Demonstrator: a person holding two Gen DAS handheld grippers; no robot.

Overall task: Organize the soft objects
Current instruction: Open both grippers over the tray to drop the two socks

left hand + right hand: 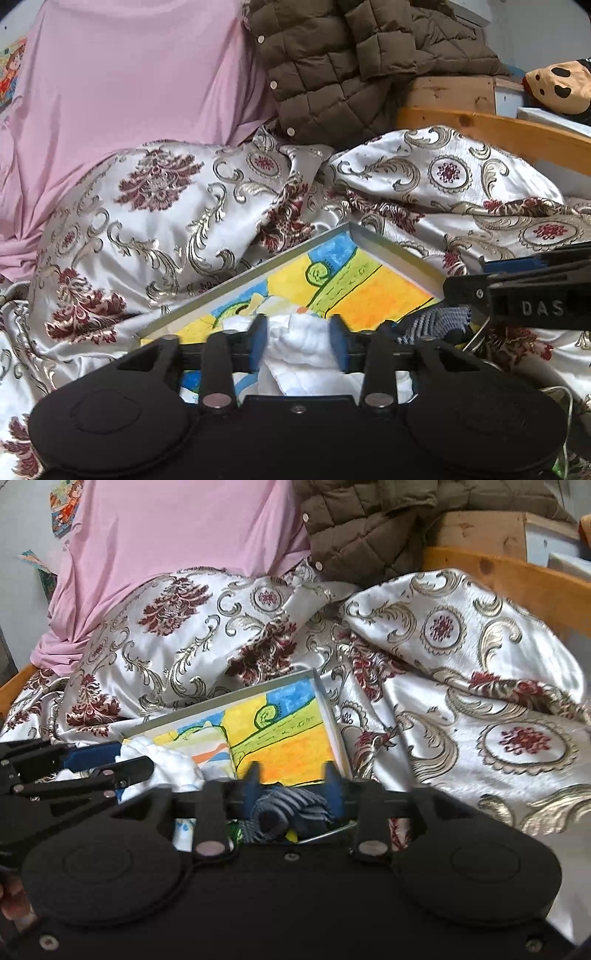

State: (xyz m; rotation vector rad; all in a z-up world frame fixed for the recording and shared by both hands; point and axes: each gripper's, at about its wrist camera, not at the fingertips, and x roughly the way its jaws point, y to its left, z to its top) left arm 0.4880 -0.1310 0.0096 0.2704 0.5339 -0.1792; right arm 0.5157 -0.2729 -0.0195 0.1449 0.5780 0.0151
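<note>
Looks about midway: the left gripper [298,341] pinches a white cloth [295,354] and the right gripper [293,786] clamps a blue-grey striped sock [291,808], both over the painted box [321,698] on the patterned bedspread [461,686], neither dropped in yet.

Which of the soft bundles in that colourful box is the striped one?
The grey-and-navy striped bundle between the right gripper fingers. The one in the left gripper is plain white cloth, fluffy and unpatterned.
</note>
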